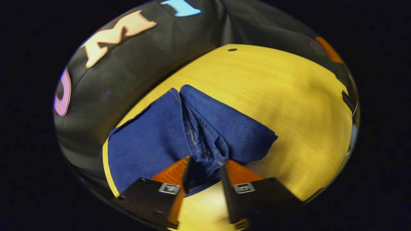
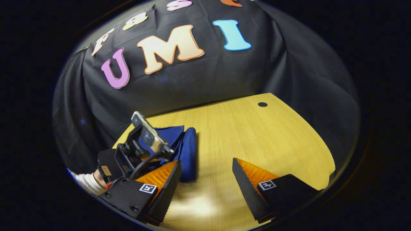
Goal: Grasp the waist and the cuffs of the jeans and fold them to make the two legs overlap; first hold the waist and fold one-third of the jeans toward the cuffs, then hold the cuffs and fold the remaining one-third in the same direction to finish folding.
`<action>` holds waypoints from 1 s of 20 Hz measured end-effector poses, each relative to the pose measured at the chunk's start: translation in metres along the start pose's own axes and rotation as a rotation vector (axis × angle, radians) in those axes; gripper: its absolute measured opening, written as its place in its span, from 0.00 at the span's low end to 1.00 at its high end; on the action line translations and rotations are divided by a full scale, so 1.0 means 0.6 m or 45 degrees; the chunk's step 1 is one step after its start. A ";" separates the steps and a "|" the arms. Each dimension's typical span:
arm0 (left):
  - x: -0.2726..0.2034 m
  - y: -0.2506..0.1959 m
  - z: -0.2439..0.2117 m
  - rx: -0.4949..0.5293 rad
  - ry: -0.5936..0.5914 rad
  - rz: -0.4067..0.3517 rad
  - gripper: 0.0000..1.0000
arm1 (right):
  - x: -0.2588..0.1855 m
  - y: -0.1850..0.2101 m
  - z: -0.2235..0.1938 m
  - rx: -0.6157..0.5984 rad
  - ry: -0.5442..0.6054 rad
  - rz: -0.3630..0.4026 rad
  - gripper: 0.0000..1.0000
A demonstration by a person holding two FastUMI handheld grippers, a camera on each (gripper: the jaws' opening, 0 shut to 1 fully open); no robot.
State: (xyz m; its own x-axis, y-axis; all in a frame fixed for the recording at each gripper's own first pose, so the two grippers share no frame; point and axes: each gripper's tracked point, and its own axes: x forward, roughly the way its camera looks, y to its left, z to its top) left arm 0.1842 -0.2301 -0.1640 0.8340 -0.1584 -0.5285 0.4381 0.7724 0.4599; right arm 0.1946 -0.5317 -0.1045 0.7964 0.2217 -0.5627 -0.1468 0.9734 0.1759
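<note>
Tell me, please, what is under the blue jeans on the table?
Under the jeans lies the yellow wooden table; its bare top shows all around them. The jeans are folded into layers, so the lower layers and the table part beneath them are covered and cannot be seen.

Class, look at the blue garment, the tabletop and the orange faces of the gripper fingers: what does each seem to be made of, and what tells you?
The folded dark blue jeans: denim, matte woven cloth with pale seam stitching. The yellow wood-grain tabletop: probably laminate or varnished wood, fine straight grain lines and a soft sheen. The orange ribbed finger pads of the right tongs: likely plastic or rubber; ridged, matte; which one cannot be told.
</note>
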 end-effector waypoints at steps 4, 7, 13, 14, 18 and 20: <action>-0.108 0.064 0.035 -0.310 -0.175 0.081 0.95 | -0.024 0.023 0.015 0.007 -0.067 0.008 0.98; -0.188 0.115 0.053 -0.425 -0.334 0.148 0.96 | -0.035 0.046 0.016 0.022 -0.100 0.029 0.99; -0.272 0.179 0.008 -0.606 -0.440 0.259 0.96 | -0.050 0.074 0.007 0.031 -0.118 0.080 0.98; -0.275 0.186 -0.001 -0.644 -0.427 0.286 0.95 | -0.053 0.078 0.004 0.032 -0.119 0.094 0.98; -0.260 0.182 -0.030 -0.736 -0.378 0.313 0.96 | -0.064 0.078 -0.003 0.015 -0.105 0.128 0.99; -0.250 0.176 -0.035 -0.768 -0.353 0.322 0.94 | -0.073 0.080 -0.004 0.002 -0.104 0.160 0.98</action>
State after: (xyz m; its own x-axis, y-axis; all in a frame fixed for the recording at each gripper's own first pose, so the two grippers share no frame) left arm 0.0983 -0.1115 -0.0511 0.9754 -0.0185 -0.2196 0.0248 0.9993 0.0263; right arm 0.1515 -0.4946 -0.0735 0.8170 0.3367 -0.4682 -0.2475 0.9380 0.2425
